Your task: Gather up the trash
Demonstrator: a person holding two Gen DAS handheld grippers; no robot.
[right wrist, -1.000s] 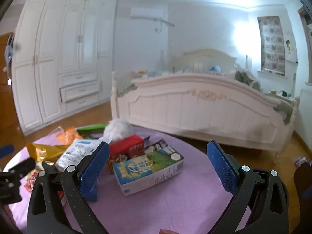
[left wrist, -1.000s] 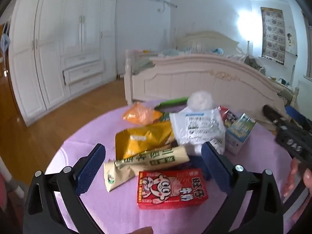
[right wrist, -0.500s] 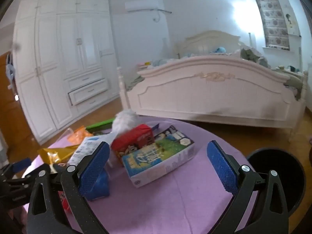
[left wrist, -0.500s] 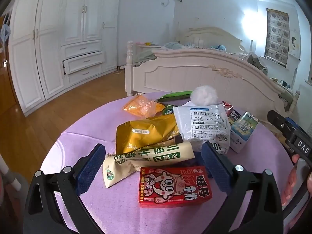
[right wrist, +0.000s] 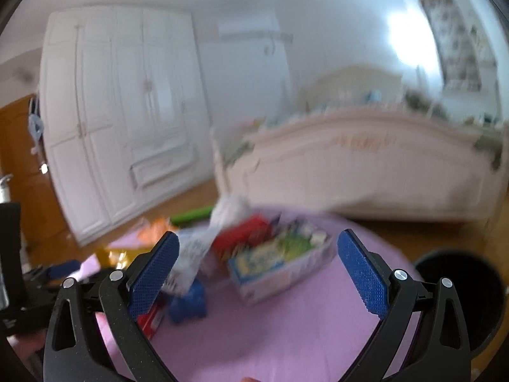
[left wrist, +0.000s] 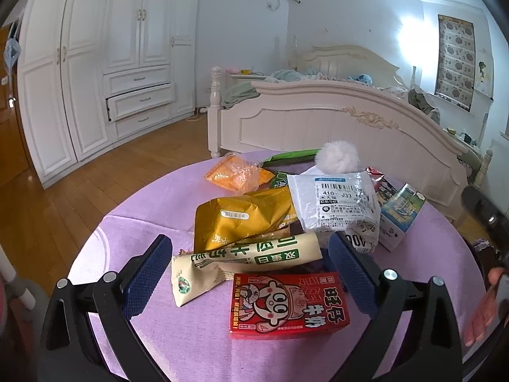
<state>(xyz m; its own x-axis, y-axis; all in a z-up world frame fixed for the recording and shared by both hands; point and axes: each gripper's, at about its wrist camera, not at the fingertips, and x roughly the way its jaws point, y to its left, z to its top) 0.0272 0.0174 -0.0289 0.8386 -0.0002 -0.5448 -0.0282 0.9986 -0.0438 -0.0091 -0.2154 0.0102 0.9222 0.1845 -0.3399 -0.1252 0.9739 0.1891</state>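
Where the round table's purple cloth (left wrist: 136,222) is crowded, the trash is seen heaped toward the middle and far side. Nearest the left gripper (left wrist: 251,273) a red carton (left wrist: 288,305) lies flat, and just behind it a cream wrapper (left wrist: 245,259) is stretched crosswise, its near end touching the carton. A gold pouch (left wrist: 238,219) is propped over the wrapper, and a white mailer (left wrist: 334,202) with a barcode label is laid to its right. Beyond these an orange wrapper (left wrist: 237,176), a green strip (left wrist: 289,156) and a white pompom (left wrist: 338,157) are found at the far edge. A blue-green box (left wrist: 399,215) rests right of the mailer, with a red packet (left wrist: 375,175) showing behind it.

The left gripper's jaws are spread wide above the carton and wrapper, and nothing is held between them. The right gripper (right wrist: 257,270) is likewise spread and empty; its view is blurred, yet the blue-green box (right wrist: 276,261) can be made out between its fingers and well beyond them. A black bin (right wrist: 461,286) is seen past the table's right edge, beside the right finger.

Behind the table a cream bed (left wrist: 334,117) and a white wardrobe (left wrist: 95,63) are set on a wooden floor.
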